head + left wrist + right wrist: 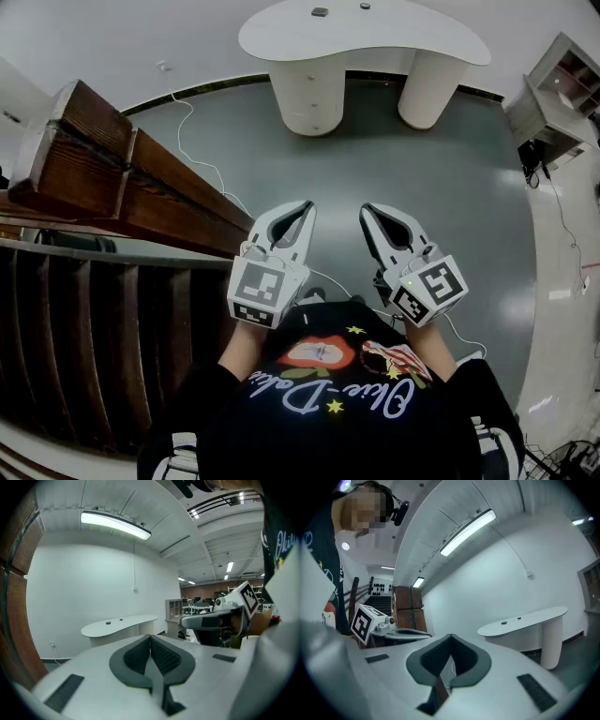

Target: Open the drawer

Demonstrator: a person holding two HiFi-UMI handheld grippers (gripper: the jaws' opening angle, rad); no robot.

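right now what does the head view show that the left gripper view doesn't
Only the head view: the left gripper seen from above with its marker cube, and dark wooden slats under a wooden beam.
Only the left gripper view: a long ceiling light, a far room with desks, and that gripper's jaws close up, shut with nothing between them.
Both: the white curved table, the right gripper and the shelf unit.
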